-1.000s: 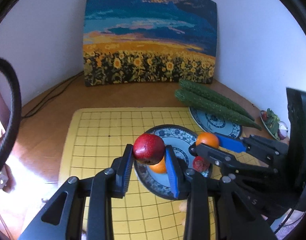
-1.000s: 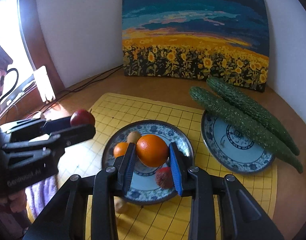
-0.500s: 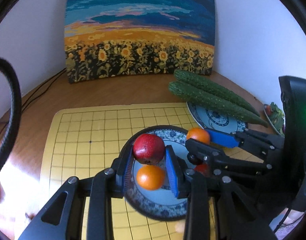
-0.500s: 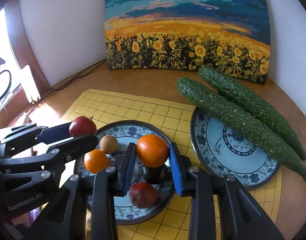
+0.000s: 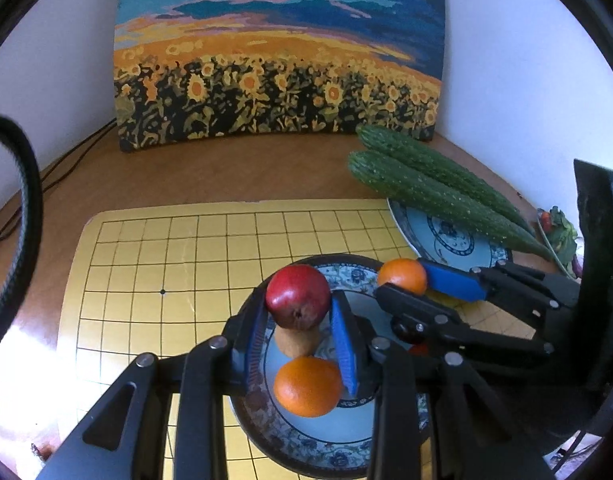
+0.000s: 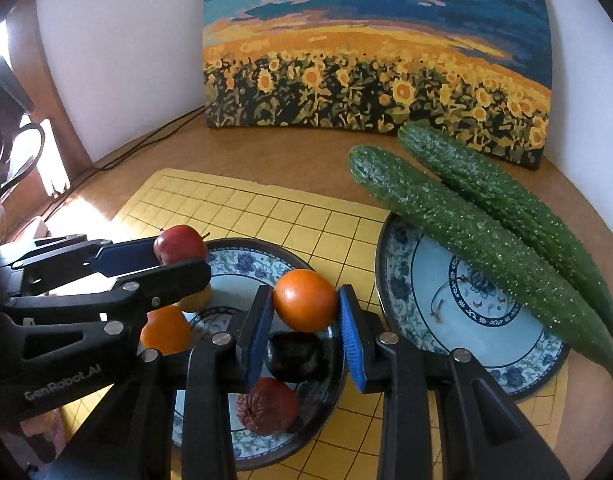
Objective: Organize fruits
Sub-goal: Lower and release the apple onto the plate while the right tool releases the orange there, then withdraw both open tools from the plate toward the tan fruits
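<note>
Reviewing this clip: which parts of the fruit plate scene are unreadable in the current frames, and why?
- Left wrist view: the dark fruit is mostly hidden behind the right gripper.
- Right wrist view: the yellowish fruit is mostly covered by the left gripper; its kind is unclear.
- Left wrist view: small items at the right edge are too small and cut off.
- Both views: the fruit plate near rim is blocked by gripper bodies.

Brown wooden surface (image 6: 306,152) carries yellow grid mat (image 5: 186,264). Sunflower painting (image 6: 370,56) stands at back against wall. Dark cables (image 6: 146,148) trail along left edge. Two patterned plates (image 6: 466,320) sit on mat.
</note>
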A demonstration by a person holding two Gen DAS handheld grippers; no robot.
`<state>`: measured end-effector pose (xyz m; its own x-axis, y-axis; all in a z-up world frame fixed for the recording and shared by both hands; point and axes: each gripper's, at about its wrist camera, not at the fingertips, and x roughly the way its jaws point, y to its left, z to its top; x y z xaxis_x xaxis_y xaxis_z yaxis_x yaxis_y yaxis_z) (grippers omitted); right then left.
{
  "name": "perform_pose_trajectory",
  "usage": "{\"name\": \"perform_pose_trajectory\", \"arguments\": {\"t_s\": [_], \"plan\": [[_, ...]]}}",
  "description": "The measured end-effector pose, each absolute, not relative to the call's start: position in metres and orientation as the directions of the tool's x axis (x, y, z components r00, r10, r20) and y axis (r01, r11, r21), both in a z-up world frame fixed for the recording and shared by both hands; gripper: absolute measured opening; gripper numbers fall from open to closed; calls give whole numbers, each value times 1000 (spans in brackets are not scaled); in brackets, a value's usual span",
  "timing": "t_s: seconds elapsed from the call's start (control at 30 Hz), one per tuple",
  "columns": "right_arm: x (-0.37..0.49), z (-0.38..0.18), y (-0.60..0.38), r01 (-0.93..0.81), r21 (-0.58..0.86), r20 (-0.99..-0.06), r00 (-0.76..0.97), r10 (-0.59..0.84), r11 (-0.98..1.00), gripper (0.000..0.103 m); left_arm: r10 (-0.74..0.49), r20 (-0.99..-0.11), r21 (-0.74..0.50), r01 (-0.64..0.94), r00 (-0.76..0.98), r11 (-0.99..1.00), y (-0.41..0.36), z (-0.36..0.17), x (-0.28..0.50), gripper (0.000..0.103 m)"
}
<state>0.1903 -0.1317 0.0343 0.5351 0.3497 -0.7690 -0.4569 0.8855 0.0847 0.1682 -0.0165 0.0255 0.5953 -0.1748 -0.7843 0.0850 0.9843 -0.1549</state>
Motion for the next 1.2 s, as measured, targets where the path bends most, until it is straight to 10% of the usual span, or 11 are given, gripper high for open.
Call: {"name": "perform_pose_trajectory", "arguments": {"t_s": [1.2], "plan": [[152,61,-150,-445,107,-738,564,371,889,45,-139,-798,-121,70,587,990,-15,45,130,35]]}}
